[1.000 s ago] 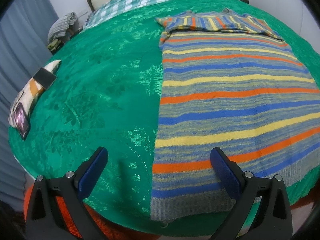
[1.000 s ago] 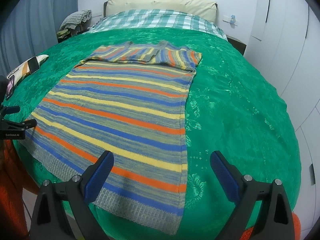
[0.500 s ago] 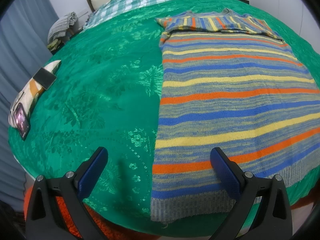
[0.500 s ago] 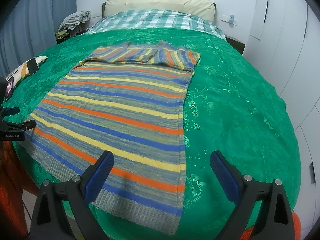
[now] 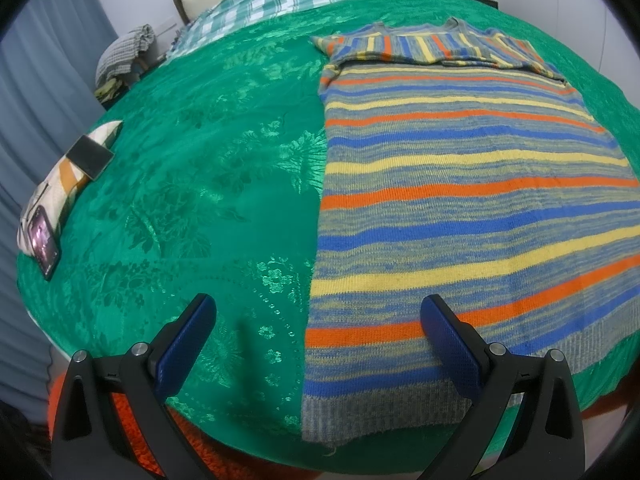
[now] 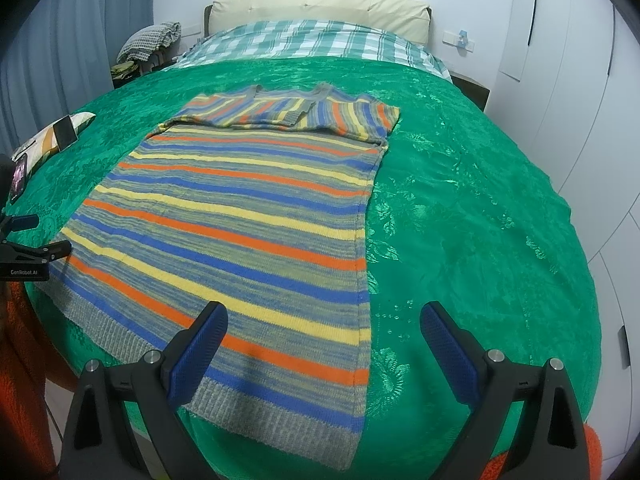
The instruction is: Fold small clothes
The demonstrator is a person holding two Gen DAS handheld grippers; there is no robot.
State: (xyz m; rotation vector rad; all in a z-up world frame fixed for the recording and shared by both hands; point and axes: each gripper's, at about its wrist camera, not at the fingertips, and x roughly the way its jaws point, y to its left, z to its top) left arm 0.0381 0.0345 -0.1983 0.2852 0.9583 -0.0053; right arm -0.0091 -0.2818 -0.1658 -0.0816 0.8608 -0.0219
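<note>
A striped knit sweater (image 5: 460, 208), with blue, orange, yellow and grey bands, lies flat on the green bedspread (image 5: 200, 200), its sleeves folded across the top and its grey hem at the near bed edge. It also shows in the right wrist view (image 6: 248, 224). My left gripper (image 5: 318, 340) is open and empty above the sweater's near left hem corner. My right gripper (image 6: 322, 344) is open and empty above the near right hem corner. The left gripper also shows at the left edge of the right wrist view (image 6: 24, 248).
A small pillow (image 5: 60, 184) with two phones on it lies at the bed's left edge. A checked sheet (image 6: 312, 44) and a cream headboard (image 6: 320, 8) are at the far end. White wardrobe doors (image 6: 580, 80) stand on the right. A bundle of cloth (image 6: 150, 42) sits at the far left.
Both grippers have drifted slightly; the sweater's hem sits a little closer in both views. Nothing was grasped or released.
</note>
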